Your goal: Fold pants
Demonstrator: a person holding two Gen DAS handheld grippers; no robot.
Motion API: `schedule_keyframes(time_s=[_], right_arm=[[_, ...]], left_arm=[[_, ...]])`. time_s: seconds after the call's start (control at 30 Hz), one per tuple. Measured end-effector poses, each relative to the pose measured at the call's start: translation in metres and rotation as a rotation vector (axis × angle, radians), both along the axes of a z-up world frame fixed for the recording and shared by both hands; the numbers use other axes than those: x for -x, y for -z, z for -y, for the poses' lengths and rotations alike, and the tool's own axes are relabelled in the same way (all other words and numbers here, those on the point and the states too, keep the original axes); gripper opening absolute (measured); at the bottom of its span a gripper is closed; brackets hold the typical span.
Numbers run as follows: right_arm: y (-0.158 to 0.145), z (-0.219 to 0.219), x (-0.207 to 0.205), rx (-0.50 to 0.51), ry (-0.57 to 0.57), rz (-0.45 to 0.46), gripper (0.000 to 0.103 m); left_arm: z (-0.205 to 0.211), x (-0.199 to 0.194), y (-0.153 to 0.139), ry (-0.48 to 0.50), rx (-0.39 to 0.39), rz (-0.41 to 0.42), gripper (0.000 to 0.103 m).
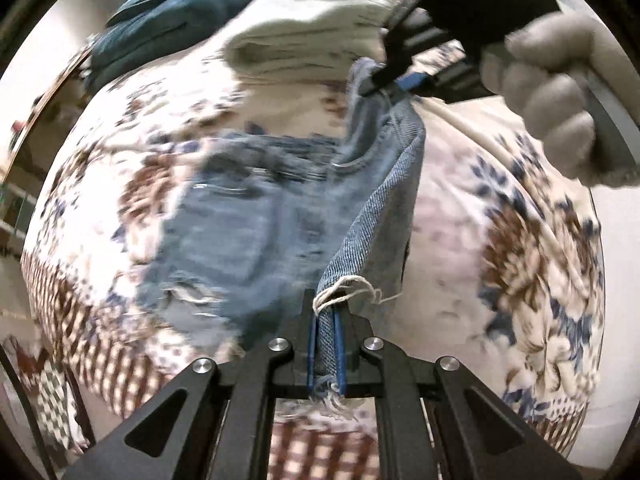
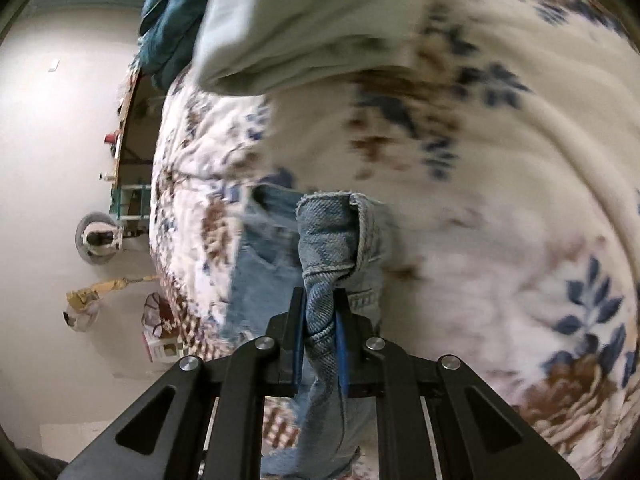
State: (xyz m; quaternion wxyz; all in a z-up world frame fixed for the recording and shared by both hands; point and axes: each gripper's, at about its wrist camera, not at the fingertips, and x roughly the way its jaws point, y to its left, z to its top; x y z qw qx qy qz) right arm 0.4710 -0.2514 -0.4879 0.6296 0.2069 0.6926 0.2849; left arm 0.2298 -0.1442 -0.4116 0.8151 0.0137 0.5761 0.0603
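Light blue ripped denim pants (image 1: 240,232) lie on a floral bedspread (image 1: 500,240). My left gripper (image 1: 326,344) is shut on a frayed edge of the pants and holds it lifted. My right gripper (image 1: 384,82) shows at the top right of the left wrist view, held by a gloved hand (image 1: 556,92), shut on another part of the same raised denim edge. In the right wrist view my right gripper (image 2: 320,344) is shut on a bunched fold of the pants (image 2: 332,232), with the rest hanging below over the bedspread (image 2: 500,200).
A folded pale cream garment (image 1: 312,40) and a dark teal garment (image 1: 180,20) lie at the far side of the bed; both show in the right wrist view (image 2: 288,32) (image 2: 176,20). The bed's left edge drops to a pale floor (image 2: 60,160) with small clutter.
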Motion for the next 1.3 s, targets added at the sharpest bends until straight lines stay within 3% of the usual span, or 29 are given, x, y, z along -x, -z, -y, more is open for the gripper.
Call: schedule_keyframes(time_s=[0.13,0.27,0.5,0.63,0.7,0.73,0.83,0.97,1.07,1.13,1.23,1.3], right_arm=[[-0.021,-0.063,-0.003,0.010,-0.051,0.021,0.014],[-0.015,-0.130,-0.006,0.029,-0.080,0.015,0.014],[0.038,-0.244,-0.009,0.156,-0.103,-0.024,0.014],[0.070,-0.293,-0.005,0.275,-0.145,-0.033,0.015],[0.084,-0.310,-0.005,0.327,-0.185,-0.056,0.024],[0.089,-0.315,-0.007,0.330,-0.198,-0.079,0.037],[0.080,-0.319,-0.014,0.247,-0.209,-0.106,0.089],[0.037,-0.295,-0.013,0.227,-0.195,-0.020,0.092],[0.021,-0.253,-0.007,0.281,-0.116,-0.010,0.092],[0.026,-0.220,-0.007,0.306,-0.052,-0.040,0.092],[0.052,-0.176,-0.014,0.327,0.028,-0.091,0.092],[0.074,-0.162,-0.019,0.334,0.029,-0.107,0.092]], left_arm=[[-0.061,0.002,-0.017,-0.091,0.003,0.014,0.005],[-0.127,-0.001,-0.016,-0.177,0.026,-0.014,0.005],[-0.219,-0.003,0.041,-0.290,0.072,-0.132,0.006],[-0.252,-0.002,0.074,-0.300,0.086,-0.203,0.007],[-0.264,0.000,0.098,-0.311,0.146,-0.298,0.010],[-0.269,0.003,0.101,-0.335,0.174,-0.318,0.010],[-0.285,0.026,0.103,-0.398,0.277,-0.342,0.011],[-0.295,0.038,0.090,-0.363,0.313,-0.343,0.017],[-0.301,0.033,0.089,-0.358,0.372,-0.328,0.022],[-0.304,0.033,0.096,-0.387,0.435,-0.324,0.022],[-0.298,0.047,0.122,-0.498,0.607,-0.358,0.022],[-0.284,0.055,0.132,-0.535,0.644,-0.363,0.022]])
